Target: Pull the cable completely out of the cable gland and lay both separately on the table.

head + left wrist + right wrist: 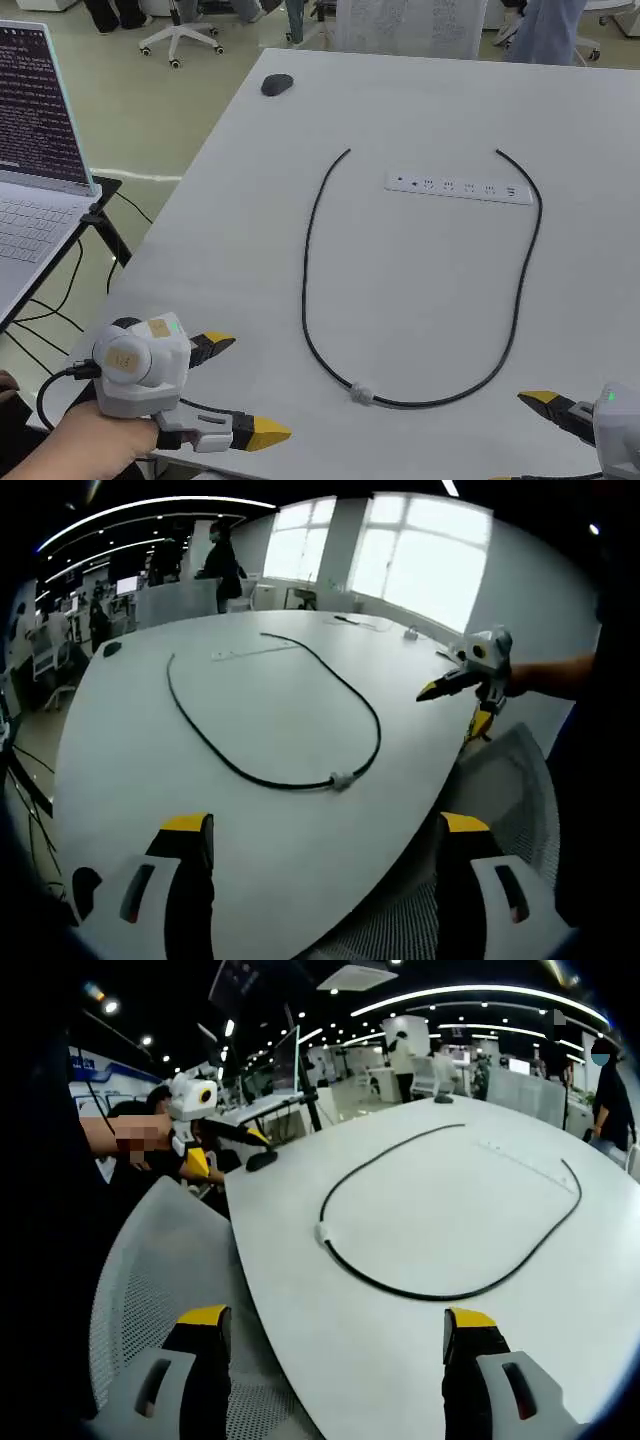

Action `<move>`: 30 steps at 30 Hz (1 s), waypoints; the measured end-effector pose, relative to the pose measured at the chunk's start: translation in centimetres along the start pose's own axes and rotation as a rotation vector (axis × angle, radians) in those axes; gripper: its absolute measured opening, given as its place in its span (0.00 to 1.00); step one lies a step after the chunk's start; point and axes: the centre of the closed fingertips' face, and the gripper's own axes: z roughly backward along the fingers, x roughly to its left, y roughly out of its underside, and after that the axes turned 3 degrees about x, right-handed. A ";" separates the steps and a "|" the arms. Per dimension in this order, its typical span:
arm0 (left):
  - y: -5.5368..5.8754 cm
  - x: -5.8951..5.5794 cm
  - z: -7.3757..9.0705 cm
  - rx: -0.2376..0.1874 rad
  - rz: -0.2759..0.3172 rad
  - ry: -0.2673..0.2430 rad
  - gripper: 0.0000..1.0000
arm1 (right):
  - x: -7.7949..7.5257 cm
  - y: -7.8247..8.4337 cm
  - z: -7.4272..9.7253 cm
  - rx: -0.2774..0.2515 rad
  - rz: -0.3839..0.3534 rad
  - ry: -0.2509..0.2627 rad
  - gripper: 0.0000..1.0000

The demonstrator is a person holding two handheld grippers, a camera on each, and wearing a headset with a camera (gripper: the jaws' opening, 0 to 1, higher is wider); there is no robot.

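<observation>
Find the left hand-held gripper at the near left corner of the bench, jaws spread wide, pinching nothing. Find the right hand-held gripper off the near edge further right, likewise spread and empty. Read both as poised on either side of the work and aimed inward, probably to allow one grasp per part without crossing hands.

Locate the gland close to the near edge, between the two, threaded on the cable. Trace the cable as a wide U flat on the bench: bottom of the U at the gland, both free ends towards the far edge. Treat extraction as not yet begun.

Judge the gland's place as convenient, within short reach from either side. Expect to need one grip on the gland, one on the cable just beside it, then a long draw.

Note the power strip across the mouth of the U, right end just beside the cable; keep the pull clear of it. Disregard the mouse near the far left corner.
</observation>
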 end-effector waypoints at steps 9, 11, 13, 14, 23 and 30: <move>-0.1 0.3 -0.2 0.008 -0.010 0.012 0.89 | -0.1 -0.4 -0.9 0.011 0.002 -0.009 0.87; -0.1 0.3 -0.2 0.009 -0.011 0.016 0.89 | 0.0 -0.6 -1.1 0.013 0.005 -0.010 0.86; -0.1 0.4 -0.2 0.011 -0.015 0.016 0.89 | 0.0 -0.8 -1.3 0.017 0.004 -0.014 0.86; -0.1 0.4 -0.2 0.010 -0.014 0.017 0.89 | 0.0 -0.8 -1.5 0.019 0.003 -0.015 0.86; 0.4 0.6 -0.5 0.015 -0.009 0.028 0.89 | -0.1 -2.0 -2.9 0.035 0.022 -0.018 0.84; 0.8 0.6 -0.2 0.018 0.000 0.035 0.90 | 0.1 -2.9 -4.5 0.060 0.050 -0.029 0.81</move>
